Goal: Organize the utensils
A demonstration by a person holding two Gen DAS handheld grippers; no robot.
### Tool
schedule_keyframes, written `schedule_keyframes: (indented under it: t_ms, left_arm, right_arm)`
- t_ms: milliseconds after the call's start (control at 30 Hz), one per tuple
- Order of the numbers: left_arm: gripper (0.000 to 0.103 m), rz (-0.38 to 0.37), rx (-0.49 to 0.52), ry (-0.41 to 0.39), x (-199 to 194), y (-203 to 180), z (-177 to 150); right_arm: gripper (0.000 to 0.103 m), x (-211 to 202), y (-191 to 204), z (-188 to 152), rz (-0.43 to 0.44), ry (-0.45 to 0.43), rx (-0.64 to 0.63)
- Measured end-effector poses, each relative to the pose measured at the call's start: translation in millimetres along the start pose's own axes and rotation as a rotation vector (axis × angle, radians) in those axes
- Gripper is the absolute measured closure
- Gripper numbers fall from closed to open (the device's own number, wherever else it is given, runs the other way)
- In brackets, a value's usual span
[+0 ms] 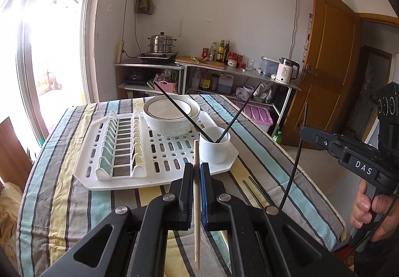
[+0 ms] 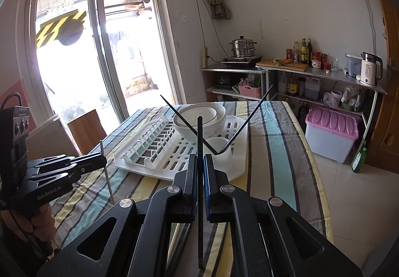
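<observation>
My left gripper (image 1: 197, 167) is shut on a wooden chopstick (image 1: 196, 202), held upright above the near edge of the white dish rack (image 1: 104, 172). My right gripper (image 2: 200, 160) is shut on a black chopstick (image 2: 200, 177), also upright, and it shows at the right in the left wrist view (image 1: 306, 132). A white cup (image 1: 214, 145) on the rack's near right corner holds two black chopsticks (image 1: 179, 112) that lean apart. A white bowl (image 1: 172, 115) with a plate in it sits behind the cup. More chopsticks lie on the striped cloth (image 1: 251, 189).
The table has a striped cloth (image 1: 62, 189) and drops off at the right edge. A counter (image 1: 224, 67) with a steamer pot, bottles and a kettle stands against the far wall. A purple-lidded bin (image 2: 331, 132) sits on the floor. A sliding glass door (image 2: 87, 52) is on the left.
</observation>
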State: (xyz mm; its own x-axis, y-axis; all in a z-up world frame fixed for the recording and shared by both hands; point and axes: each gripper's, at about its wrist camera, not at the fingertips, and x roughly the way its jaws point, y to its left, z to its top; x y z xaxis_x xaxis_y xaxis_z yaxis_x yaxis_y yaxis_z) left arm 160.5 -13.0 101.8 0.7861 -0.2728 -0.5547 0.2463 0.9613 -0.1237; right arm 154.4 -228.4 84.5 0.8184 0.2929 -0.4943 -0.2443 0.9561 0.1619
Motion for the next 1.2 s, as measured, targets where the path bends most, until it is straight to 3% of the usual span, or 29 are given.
schedule_keyframes:
  t_ms: [400,1200]
  left_arm:
    - [0.098,-0.03,0.002,-0.026,5,-4,26]
    - [0.098,-0.096,-0.048,-0.14,82,-8,158]
  right_arm:
    - [0.099,-8,-4,16,0.003,-0.044,0.003]
    - [0.099,23,-21,100,-0.007,-0.161,0.027]
